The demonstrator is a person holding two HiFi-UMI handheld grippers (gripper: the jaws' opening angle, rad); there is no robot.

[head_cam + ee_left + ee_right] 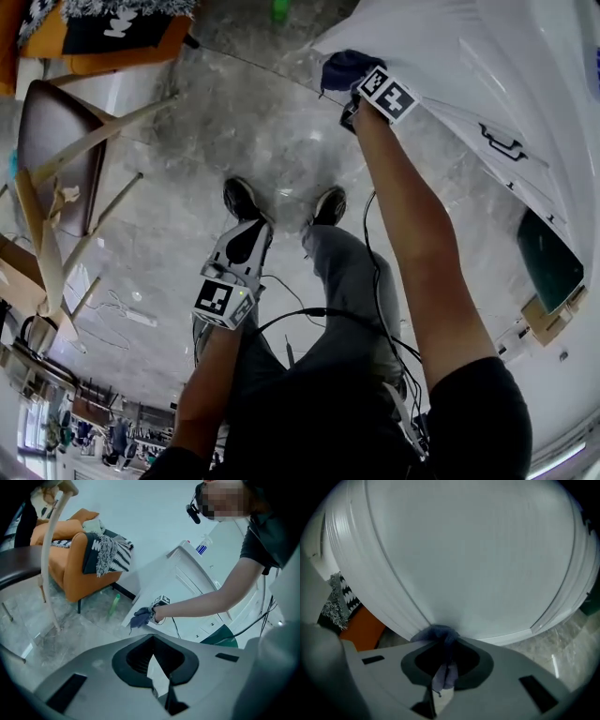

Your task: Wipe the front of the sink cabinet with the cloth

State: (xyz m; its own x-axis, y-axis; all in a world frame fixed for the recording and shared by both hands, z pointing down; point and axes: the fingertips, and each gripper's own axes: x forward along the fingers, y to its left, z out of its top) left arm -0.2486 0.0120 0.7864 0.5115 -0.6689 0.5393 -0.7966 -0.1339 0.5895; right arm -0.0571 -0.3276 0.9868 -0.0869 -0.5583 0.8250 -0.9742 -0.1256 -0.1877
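Observation:
The white sink cabinet (487, 84) fills the head view's upper right. My right gripper (352, 89) is shut on a dark blue cloth (342, 67) and holds it against the cabinet's front near its lower left corner. In the right gripper view the cloth (440, 634) bunches between the jaws and touches the white door panel (478, 559). The left gripper view shows the same cloth (140, 617) on the cabinet (187, 581). My left gripper (246, 230) hangs low over the floor by the person's shoes. Its jaws are together with nothing in them (161, 686).
An orange armchair (75, 555) with a black-and-white throw stands left of the cabinet. A green bottle (115, 604) lies on the marble floor beside it. A wooden chair (56, 159) is at the left, a green bin (548, 258) at the right. Cables trail down the person's leg.

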